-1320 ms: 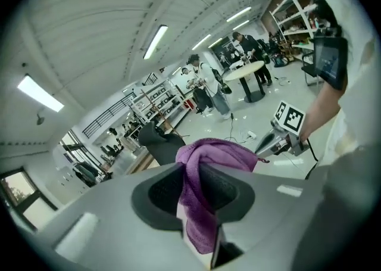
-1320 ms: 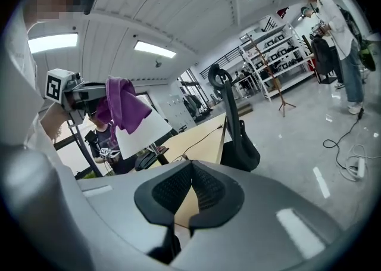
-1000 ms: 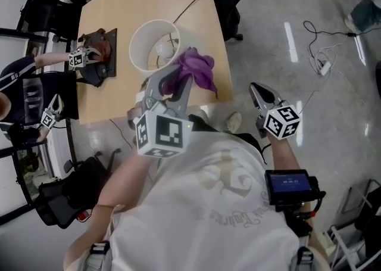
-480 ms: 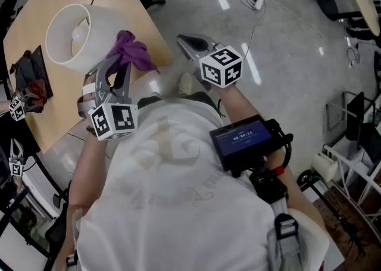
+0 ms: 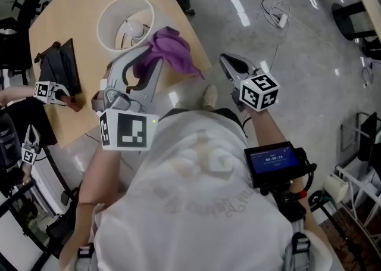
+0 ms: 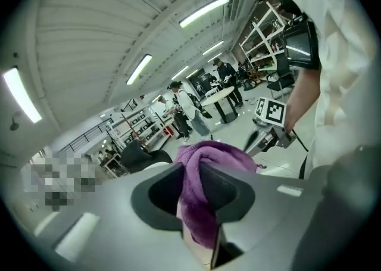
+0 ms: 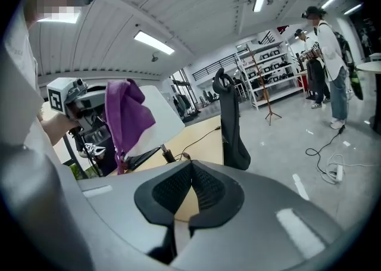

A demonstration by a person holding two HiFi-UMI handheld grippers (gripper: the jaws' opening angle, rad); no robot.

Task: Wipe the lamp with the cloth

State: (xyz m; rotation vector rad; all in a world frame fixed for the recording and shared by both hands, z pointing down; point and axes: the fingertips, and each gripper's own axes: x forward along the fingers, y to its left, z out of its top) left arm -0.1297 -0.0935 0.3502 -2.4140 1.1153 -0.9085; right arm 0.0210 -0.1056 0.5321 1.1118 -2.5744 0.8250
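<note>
The purple cloth is pinched between the closed jaws of the left gripper. It bunches past their tips just right of the white lamp on the tabletop; whether it touches the shade is unclear. The right gripper hangs over the floor to the right, its jaws pressed together and empty. A black chair stands beyond the tabletop's far edge.

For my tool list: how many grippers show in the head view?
4. The left gripper holds the cloth by the lamp; right gripper over the floor; another person's upper gripper and lower gripper at the left edge.
</note>
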